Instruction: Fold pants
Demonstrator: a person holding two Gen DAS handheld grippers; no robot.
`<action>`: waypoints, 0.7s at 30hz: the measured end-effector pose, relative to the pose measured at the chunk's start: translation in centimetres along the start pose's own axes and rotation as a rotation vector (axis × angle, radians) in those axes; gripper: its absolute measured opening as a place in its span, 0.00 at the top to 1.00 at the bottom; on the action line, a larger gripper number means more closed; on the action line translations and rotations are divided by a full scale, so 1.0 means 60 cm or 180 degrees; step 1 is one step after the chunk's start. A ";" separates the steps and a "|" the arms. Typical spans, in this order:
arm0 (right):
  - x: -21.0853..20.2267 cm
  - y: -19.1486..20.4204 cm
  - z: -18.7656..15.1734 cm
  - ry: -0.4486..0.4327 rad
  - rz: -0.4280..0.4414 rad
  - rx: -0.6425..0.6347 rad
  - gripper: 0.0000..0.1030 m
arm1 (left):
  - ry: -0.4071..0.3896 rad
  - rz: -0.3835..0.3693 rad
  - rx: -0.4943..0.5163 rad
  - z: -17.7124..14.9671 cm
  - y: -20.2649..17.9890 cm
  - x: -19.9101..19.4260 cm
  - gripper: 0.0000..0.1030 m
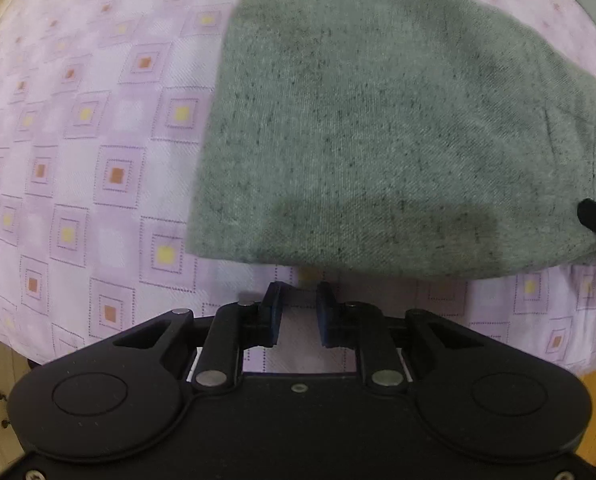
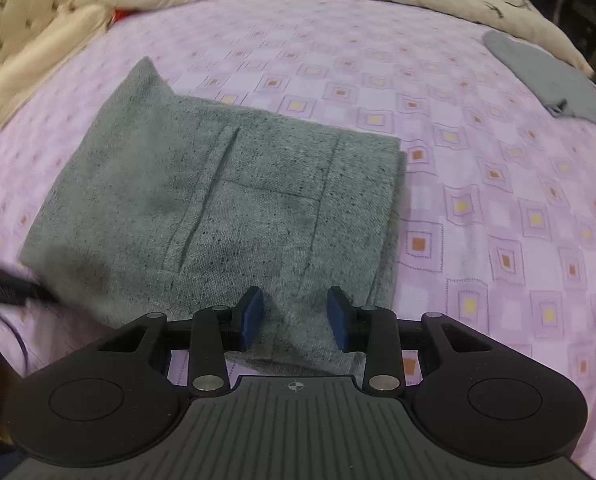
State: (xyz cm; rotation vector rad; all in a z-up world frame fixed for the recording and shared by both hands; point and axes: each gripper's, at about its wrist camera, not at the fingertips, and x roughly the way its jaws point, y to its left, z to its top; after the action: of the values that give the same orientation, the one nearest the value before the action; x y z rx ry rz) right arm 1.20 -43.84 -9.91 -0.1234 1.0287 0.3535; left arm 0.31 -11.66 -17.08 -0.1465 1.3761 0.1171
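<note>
Grey folded pants (image 2: 226, 216) cut off behind right gripper (image 2: 296, 318); both grippers' jaws apart, empty.

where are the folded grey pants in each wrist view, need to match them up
Left wrist: the folded grey pants fill the centre and upper right, just past the open left gripper.
Right wrist: the pants lie centre-left, their near edge under the open right gripper.
Shared landmark: the purple patterned bedspread beneath them.

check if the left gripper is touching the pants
Apart. The left wrist view shows the left gripper open and empty, with a strip of purple sheet between its fingertips and the near edge of the pants.
</note>
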 end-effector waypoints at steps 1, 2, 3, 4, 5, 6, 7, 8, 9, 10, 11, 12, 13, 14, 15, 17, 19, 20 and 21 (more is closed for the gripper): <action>-0.010 -0.001 0.005 -0.0037 -0.0002 -0.0008 0.67 | -0.0108 0.0045 -0.0007 -0.003 0.002 -0.016 0.79; -0.025 0.000 0.014 -0.0138 -0.0016 -0.0019 0.67 | -0.0262 0.0072 -0.0006 -0.006 0.004 -0.038 0.79; -0.040 -0.001 0.025 -0.0279 -0.0007 -0.0028 0.67 | -0.0392 0.0060 0.0007 -0.008 0.006 -0.058 0.79; -0.049 0.000 0.033 -0.0370 0.0005 -0.0031 0.67 | -0.0535 0.0054 0.0016 -0.009 0.010 -0.082 0.79; -0.055 -0.001 0.047 -0.0442 0.0014 -0.0030 0.67 | -0.0660 0.0059 0.0020 -0.009 0.013 -0.102 0.79; -0.057 0.001 0.060 -0.0492 0.0025 -0.0022 0.67 | -0.0789 0.0057 0.0044 -0.007 0.017 -0.124 0.79; -0.056 0.002 0.072 -0.0524 0.0041 0.0003 0.67 | -0.0869 0.0062 0.0079 -0.002 0.018 -0.138 0.79; -0.052 0.002 0.083 -0.0540 0.0059 0.0035 0.67 | -0.0933 0.0055 0.0122 0.008 0.019 -0.147 0.79; -0.045 0.005 0.090 -0.0540 0.0066 0.0061 0.67 | -0.0970 0.0038 0.0162 0.019 0.018 -0.151 0.79; -0.035 0.007 0.099 -0.0520 0.0054 0.0085 0.67 | -0.0989 0.0003 0.0214 0.037 0.015 -0.151 0.78; -0.027 0.008 0.104 -0.0499 0.0044 0.0101 0.66 | -0.0979 -0.0035 0.0254 0.056 0.012 -0.146 0.78; -0.016 0.011 0.111 -0.0474 0.0036 0.0113 0.67 | -0.0956 -0.0059 0.0277 0.074 0.011 -0.138 0.78; -0.009 0.009 0.115 -0.0440 0.0025 0.0119 0.67 | -0.0935 -0.0083 0.0276 0.092 0.008 -0.129 0.78; -0.004 0.009 0.112 -0.0399 0.0009 0.0116 0.66 | -0.0906 -0.0117 0.0256 0.113 0.007 -0.118 0.78; 0.004 0.011 0.118 -0.0356 -0.0020 0.0118 0.67 | -0.0875 -0.0148 0.0223 0.129 0.007 -0.108 0.78; 0.007 0.014 0.117 -0.0279 -0.0074 0.0164 0.67 | -0.0825 -0.0224 0.0140 0.151 0.001 -0.094 0.78; 0.022 0.013 0.122 -0.0192 -0.0133 0.0224 0.66 | -0.0750 -0.0281 0.0075 0.180 0.005 -0.071 0.78; 0.030 0.012 0.123 -0.0153 -0.0165 0.0236 0.66 | -0.0702 -0.0294 0.0061 0.192 0.007 -0.057 0.78; 0.039 0.011 0.124 -0.0105 -0.0186 0.0248 0.66 | -0.0646 -0.0293 0.0068 0.203 0.004 -0.045 0.78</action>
State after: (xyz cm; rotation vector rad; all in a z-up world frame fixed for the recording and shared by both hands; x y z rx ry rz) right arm 8.14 -40.72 -8.02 -0.0770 1.0029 0.2612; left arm 11.53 -9.33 -12.16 -0.1752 1.1661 0.0391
